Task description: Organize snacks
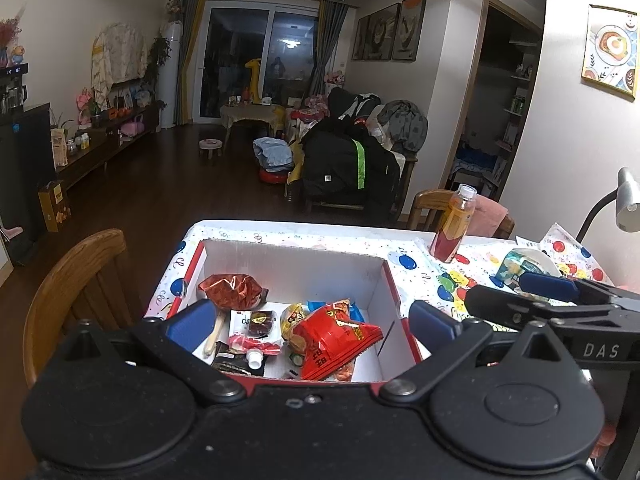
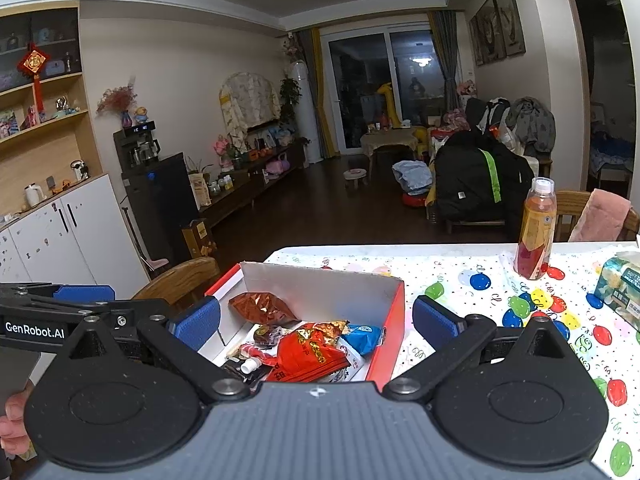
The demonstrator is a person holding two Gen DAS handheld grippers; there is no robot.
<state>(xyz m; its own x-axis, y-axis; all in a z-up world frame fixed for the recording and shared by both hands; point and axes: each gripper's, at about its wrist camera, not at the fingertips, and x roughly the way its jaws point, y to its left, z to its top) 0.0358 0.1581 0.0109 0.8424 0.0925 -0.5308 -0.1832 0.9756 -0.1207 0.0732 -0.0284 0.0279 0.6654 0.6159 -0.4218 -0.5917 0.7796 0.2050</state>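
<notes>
A red-edged cardboard box (image 1: 376, 280) (image 2: 394, 320) sits on the balloon-print tablecloth and holds several snacks. On top lies a red snack bag (image 1: 332, 340) (image 2: 308, 354). A crinkled brown foil bag (image 1: 234, 290) (image 2: 262, 308) rests at the box's far left, and a blue packet (image 2: 362, 338) lies at the right. My left gripper (image 1: 312, 324) hovers open above the box's near edge, nothing between its fingers. My right gripper (image 2: 316, 322) is also open and empty over the same box. The other gripper's arm shows at each view's side.
A juice bottle (image 1: 454, 226) (image 2: 536, 230) stands on the table right of the box. A tissue pack (image 2: 618, 286) lies further right, near a desk lamp (image 1: 626, 200). A wooden chair (image 1: 76, 280) stands left of the table, another behind the bottle.
</notes>
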